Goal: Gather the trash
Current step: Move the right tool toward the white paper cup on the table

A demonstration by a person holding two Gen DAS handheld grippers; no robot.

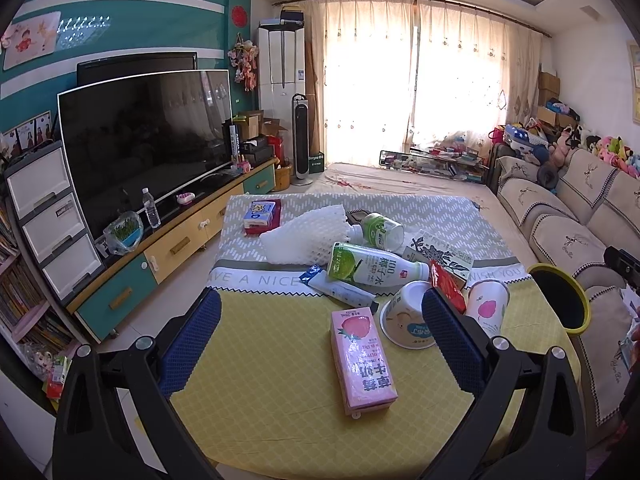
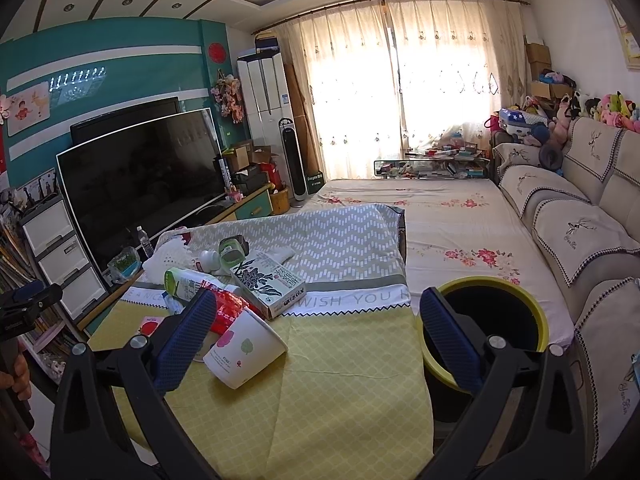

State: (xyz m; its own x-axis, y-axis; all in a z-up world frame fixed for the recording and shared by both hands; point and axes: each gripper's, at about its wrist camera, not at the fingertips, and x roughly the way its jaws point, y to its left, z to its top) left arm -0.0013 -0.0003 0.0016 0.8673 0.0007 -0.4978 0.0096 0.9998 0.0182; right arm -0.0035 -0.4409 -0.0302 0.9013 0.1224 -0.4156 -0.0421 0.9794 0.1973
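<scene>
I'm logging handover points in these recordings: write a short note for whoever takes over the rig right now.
Left gripper: open, empty, above the pink carton.
Right gripper: open, empty, between the paper cup and the bin.
Trash on the table: pink carton, paper cup, bowl, bottle, red wrapper, flat box, foam net.
Done: nothing shows inside the bin, though its interior is dark.
Left: everything still goes into the bin, at the table's right edge.

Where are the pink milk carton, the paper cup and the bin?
pink milk carton [image 1: 362, 360], left wrist view, middle of its top face
paper cup [image 2: 244, 350], right wrist view, its side
bin [image 2: 536, 312], right wrist view, yellow rim
</scene>
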